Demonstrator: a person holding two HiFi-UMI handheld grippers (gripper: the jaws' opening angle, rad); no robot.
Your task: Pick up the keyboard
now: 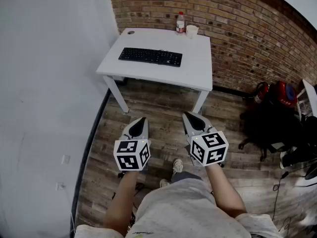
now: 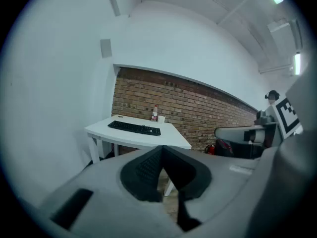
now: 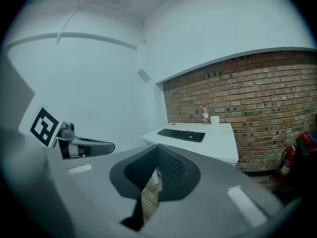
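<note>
Head view shows the flat black keyboard [image 1: 150, 56] lying untouched on the white rectangular table [image 1: 198, 73] by the brick wall, well apart from both grippers. Left gripper [image 1: 139, 124] and right gripper [image 1: 192, 120] have jaws together, empty; approach and grasp remain.

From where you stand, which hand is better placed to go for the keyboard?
Left, slightly. The keyboard lies toward the left of the table, more in line with the left gripper than the right gripper. Both are shut, empty and well short of it.
</note>
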